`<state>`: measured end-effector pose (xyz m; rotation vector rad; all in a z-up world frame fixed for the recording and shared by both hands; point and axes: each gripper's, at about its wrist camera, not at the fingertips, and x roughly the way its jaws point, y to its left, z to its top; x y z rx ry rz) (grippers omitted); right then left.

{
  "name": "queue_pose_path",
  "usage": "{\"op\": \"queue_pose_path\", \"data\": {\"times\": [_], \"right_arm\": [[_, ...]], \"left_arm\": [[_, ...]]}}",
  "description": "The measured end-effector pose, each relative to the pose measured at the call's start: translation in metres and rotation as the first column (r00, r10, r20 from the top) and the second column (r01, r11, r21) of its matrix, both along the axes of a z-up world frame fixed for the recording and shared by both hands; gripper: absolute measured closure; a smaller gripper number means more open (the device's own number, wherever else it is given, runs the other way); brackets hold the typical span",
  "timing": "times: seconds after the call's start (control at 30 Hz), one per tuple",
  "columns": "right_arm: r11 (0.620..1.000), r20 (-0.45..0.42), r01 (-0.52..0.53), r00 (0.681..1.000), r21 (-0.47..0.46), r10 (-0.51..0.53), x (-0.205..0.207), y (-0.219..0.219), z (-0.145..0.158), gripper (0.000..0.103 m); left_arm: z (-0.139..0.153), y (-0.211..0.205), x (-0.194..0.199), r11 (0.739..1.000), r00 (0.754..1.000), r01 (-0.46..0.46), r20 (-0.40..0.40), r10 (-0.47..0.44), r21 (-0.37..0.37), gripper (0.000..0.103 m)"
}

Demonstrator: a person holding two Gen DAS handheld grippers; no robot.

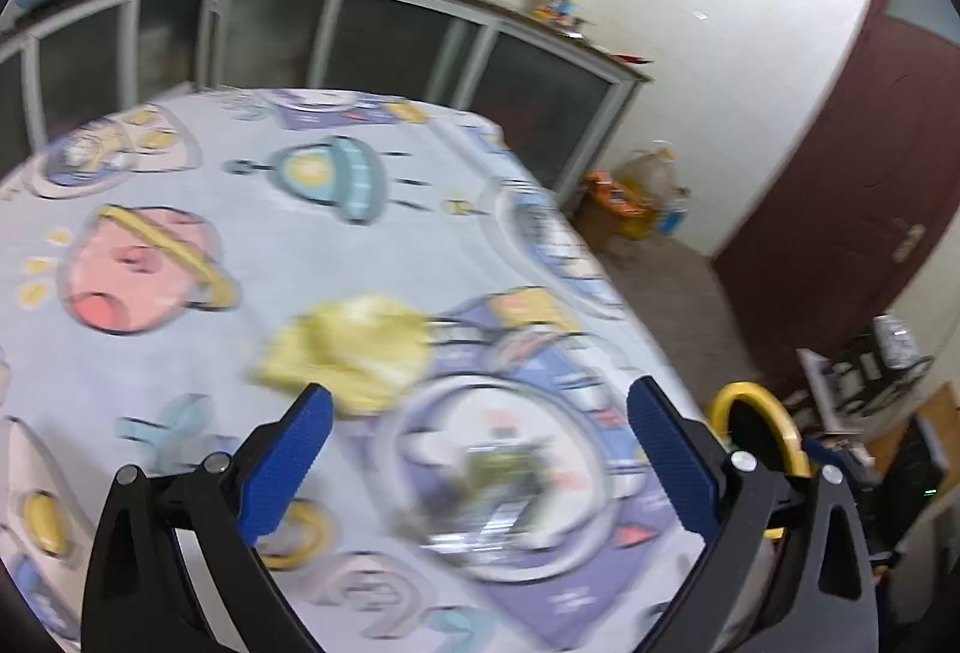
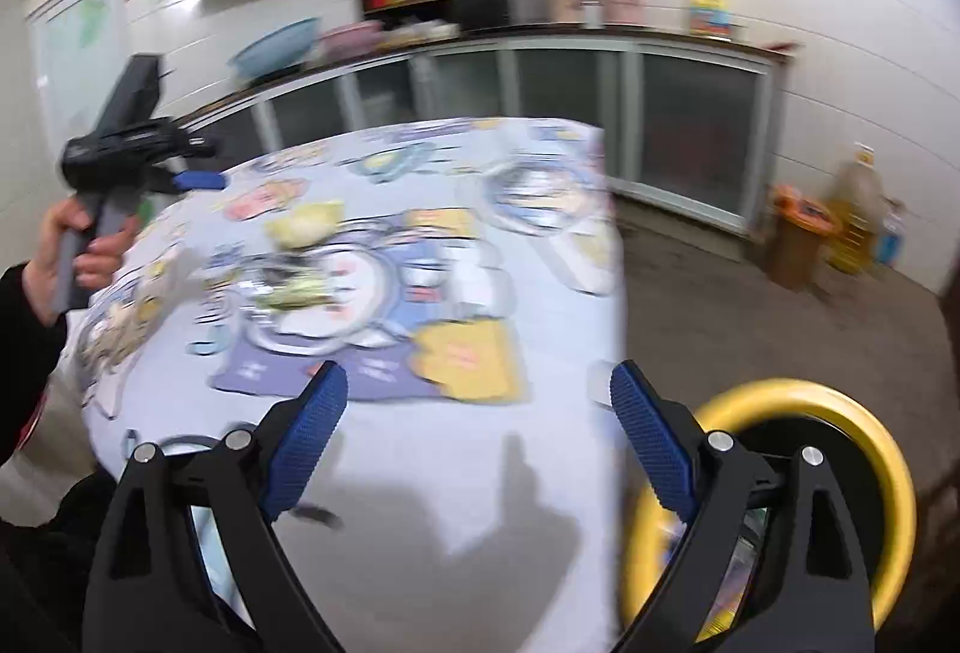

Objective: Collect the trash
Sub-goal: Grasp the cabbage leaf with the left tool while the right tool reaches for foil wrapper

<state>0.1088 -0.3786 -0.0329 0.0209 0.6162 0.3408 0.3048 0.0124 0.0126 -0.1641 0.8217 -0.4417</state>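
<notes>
Yellow crumpled paper (image 1: 348,350) lies on the cartoon-printed cloth of the bench (image 1: 198,257), just beyond the left gripper (image 1: 480,449), whose blue fingers (image 1: 287,464) stand wide apart and empty. A blurred shiny wrapper (image 1: 498,497) lies between them on the cloth. The right gripper (image 2: 480,440) is also spread and empty, near a yellow-rimmed bin (image 2: 840,413) right of the bench.

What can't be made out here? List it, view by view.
- Left wrist view: silvery-green wrapper on the table, motion-blurred; print unreadable.
- Same view: yellow-rimmed bin, mostly hidden behind the table edge and left gripper.
- Right wrist view: bin contents blocked by right gripper; yellow crumpled piece smeared.
</notes>
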Motion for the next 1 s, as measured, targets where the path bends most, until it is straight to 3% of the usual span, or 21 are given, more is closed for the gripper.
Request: {"op": "queue_pose_path", "data": {"times": [0.2, 0.37, 0.73, 1.0], "right_arm": [[0.988, -0.025, -0.151, 0.988, -0.019, 0.151, 0.033, 0.079, -0.007, 0.017], [0.971, -0.07, -0.238, 0.969, -0.026, 0.235, 0.057, 0.124, -0.017, 0.017], [0.957, -0.114, -0.291, 0.95, 0.009, 0.29, 0.091, 0.157, -0.023, 0.015], [0.949, -0.152, -0.312, 0.937, 0.046, 0.315, 0.113, 0.169, -0.029, 0.014]], "left_arm": [[-0.025, 0.033, 0.02, 0.991, 0.996, -0.089, -0.012, 0.091, 0.095, 0.008], [-0.039, 0.03, 0.029, 0.982, 0.995, -0.099, 0.01, 0.098, 0.159, 0.008], [-0.037, 0.007, 0.055, 0.958, 0.992, -0.121, 0.075, 0.104, 0.26, 0.008], [-0.039, 0.002, 0.066, 0.917, 0.985, -0.157, 0.129, 0.117, 0.366, 0.008]]}}
